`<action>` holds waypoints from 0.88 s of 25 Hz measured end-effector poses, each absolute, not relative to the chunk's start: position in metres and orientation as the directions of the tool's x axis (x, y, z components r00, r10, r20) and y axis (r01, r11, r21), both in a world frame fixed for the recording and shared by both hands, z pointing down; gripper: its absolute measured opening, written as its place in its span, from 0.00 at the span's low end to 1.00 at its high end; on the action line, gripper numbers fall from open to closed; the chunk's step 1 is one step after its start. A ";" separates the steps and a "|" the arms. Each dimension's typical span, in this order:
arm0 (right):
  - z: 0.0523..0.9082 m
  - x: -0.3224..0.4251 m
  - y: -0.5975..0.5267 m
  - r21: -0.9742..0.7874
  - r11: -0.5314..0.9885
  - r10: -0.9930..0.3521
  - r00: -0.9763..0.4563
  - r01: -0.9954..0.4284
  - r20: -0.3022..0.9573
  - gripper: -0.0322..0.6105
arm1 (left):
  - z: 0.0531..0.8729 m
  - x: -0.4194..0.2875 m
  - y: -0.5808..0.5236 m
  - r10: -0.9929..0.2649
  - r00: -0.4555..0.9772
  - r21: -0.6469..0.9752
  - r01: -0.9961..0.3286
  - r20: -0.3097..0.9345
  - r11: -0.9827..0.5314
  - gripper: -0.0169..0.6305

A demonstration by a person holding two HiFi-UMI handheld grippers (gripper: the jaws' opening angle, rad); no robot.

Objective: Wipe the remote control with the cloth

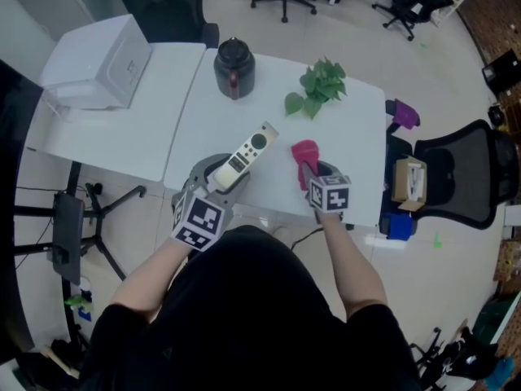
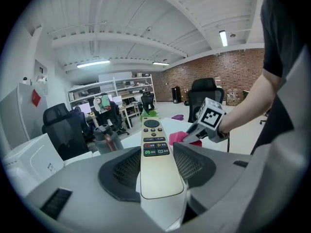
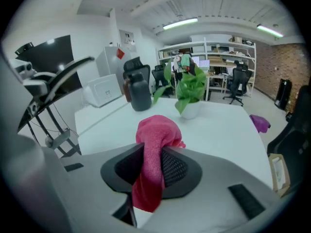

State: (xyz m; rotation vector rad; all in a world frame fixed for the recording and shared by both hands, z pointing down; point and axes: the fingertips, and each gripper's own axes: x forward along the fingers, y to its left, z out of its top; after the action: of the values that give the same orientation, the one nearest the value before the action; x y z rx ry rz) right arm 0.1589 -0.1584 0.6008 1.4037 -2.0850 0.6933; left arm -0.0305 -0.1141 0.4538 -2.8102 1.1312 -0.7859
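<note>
A cream remote control (image 1: 244,157) with dark buttons points away from me over the white table (image 1: 203,104). My left gripper (image 1: 221,173) is shut on its near end. In the left gripper view the remote (image 2: 155,149) lies lengthwise between the two jaws, buttons up. A pink cloth (image 1: 305,155) is bunched just right of the remote, and my right gripper (image 1: 314,174) is shut on it. In the right gripper view the cloth (image 3: 154,144) stands up out of the jaws and hangs down below them. Remote and cloth are a short way apart.
A black jug (image 1: 234,68) and a small green plant (image 1: 319,86) stand at the table's far side. A white box-shaped appliance (image 1: 102,63) sits on the table to the left. To the right are a purple object (image 1: 404,112) and a black office chair (image 1: 464,173).
</note>
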 end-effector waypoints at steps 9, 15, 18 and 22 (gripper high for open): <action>0.405 0.085 -0.117 -0.013 0.558 -0.770 -0.524 -0.830 0.363 0.21 | 0.458 -0.027 -0.132 -0.666 0.600 -0.277 -0.615 0.444 -0.738 0.36; 0.370 0.018 -0.095 0.179 0.717 -0.686 -0.635 -0.674 0.356 0.21 | 0.451 -0.017 -0.133 -0.668 0.604 -0.355 -0.567 0.435 -0.743 0.36; 0.376 -0.005 -0.089 0.206 0.760 -0.641 -0.657 -0.617 0.397 0.21 | 0.446 -0.011 -0.128 -0.668 0.610 -0.401 -0.535 0.426 -0.744 0.36; 0.383 -0.025 -0.081 0.207 0.799 -0.589 -0.668 -0.564 0.454 0.21 | 0.436 -0.005 -0.120 -0.672 0.623 -0.451 -0.504 0.401 -0.737 0.36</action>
State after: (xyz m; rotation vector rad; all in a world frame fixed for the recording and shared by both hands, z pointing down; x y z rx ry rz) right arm -0.0247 -0.0808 0.3831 0.8571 -2.4765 -0.0658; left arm -0.0054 -0.1198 0.4355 -2.5537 0.9514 -0.8088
